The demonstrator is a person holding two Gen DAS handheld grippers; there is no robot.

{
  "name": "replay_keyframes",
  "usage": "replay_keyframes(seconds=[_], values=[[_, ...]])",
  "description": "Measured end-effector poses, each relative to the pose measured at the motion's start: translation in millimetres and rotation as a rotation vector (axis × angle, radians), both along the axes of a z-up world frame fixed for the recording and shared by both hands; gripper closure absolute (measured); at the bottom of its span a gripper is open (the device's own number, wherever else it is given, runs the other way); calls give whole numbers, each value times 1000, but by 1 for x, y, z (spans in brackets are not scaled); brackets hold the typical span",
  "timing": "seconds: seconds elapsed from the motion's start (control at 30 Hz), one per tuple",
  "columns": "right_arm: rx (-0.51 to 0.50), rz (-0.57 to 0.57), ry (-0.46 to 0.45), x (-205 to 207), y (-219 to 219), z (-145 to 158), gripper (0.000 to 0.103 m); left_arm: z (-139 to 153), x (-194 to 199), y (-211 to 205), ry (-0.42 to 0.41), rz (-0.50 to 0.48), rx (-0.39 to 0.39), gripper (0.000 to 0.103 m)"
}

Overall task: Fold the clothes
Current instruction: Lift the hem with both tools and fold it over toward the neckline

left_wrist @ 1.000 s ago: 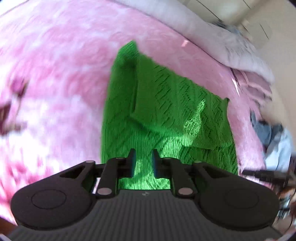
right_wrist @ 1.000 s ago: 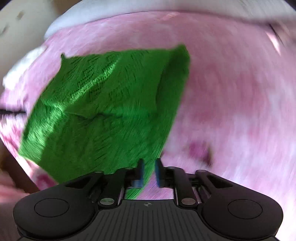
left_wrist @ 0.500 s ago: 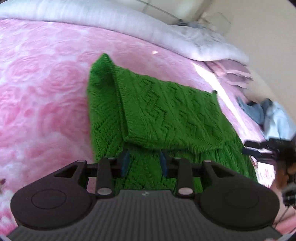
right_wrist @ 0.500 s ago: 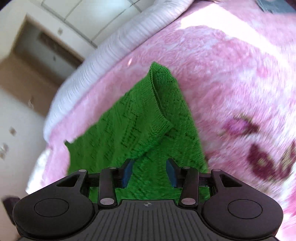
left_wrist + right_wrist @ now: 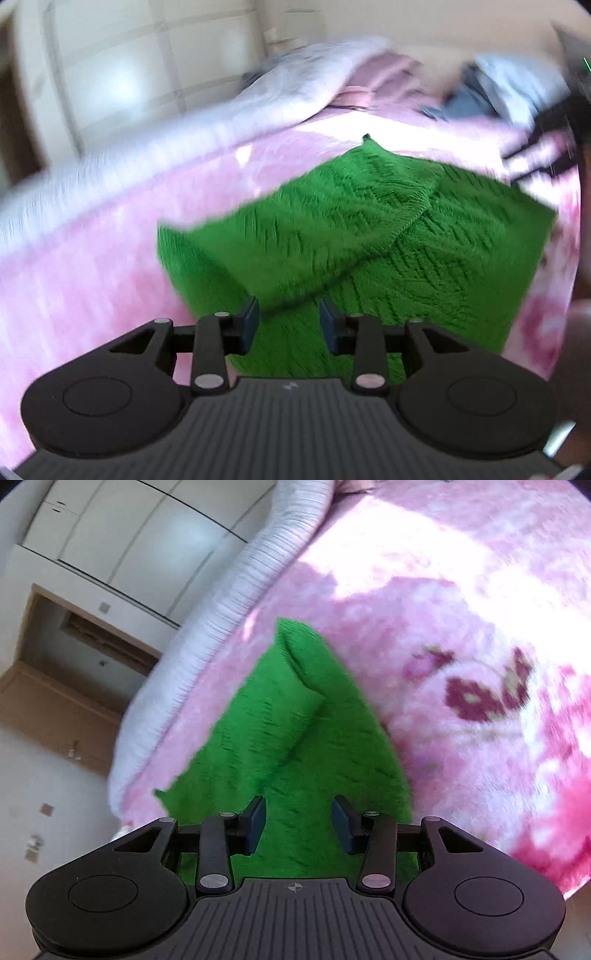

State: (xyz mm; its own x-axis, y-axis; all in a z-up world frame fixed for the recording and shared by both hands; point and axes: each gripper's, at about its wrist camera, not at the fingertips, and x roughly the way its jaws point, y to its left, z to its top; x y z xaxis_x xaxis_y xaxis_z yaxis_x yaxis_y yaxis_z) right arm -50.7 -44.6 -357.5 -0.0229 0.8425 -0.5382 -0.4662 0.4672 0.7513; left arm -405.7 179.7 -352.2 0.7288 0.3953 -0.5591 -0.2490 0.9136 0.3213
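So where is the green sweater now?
In both wrist views the green sweater lies folded on the pink blanket, just ahead of both grippers.

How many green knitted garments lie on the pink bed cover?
1: the green sweater lies partly folded on the pink blanket, directly ahead of both grippers. Blurred bluish-grey clothes sit beyond it; they could hide others.

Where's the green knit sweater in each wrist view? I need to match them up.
Left wrist: green knit sweater, centre to right, beyond the left gripper.
Right wrist: sweater, centre, running up from the right gripper.
Shared landmark: white quilt edging the pink blanket.
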Motion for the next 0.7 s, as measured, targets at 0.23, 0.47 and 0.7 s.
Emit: replay_keyframes(seconds=[0.23,0.47,0.7], values=[[35,-20,107,29,44,-3,59,-25,32,-21,211,-220,399,68],[-36,-50,149,59,91,-37,59,-55,46,-11,288,-330,507,70],[-32,5,10,60,99,-37,96,-49,45,-5,242,-313,520,93]])
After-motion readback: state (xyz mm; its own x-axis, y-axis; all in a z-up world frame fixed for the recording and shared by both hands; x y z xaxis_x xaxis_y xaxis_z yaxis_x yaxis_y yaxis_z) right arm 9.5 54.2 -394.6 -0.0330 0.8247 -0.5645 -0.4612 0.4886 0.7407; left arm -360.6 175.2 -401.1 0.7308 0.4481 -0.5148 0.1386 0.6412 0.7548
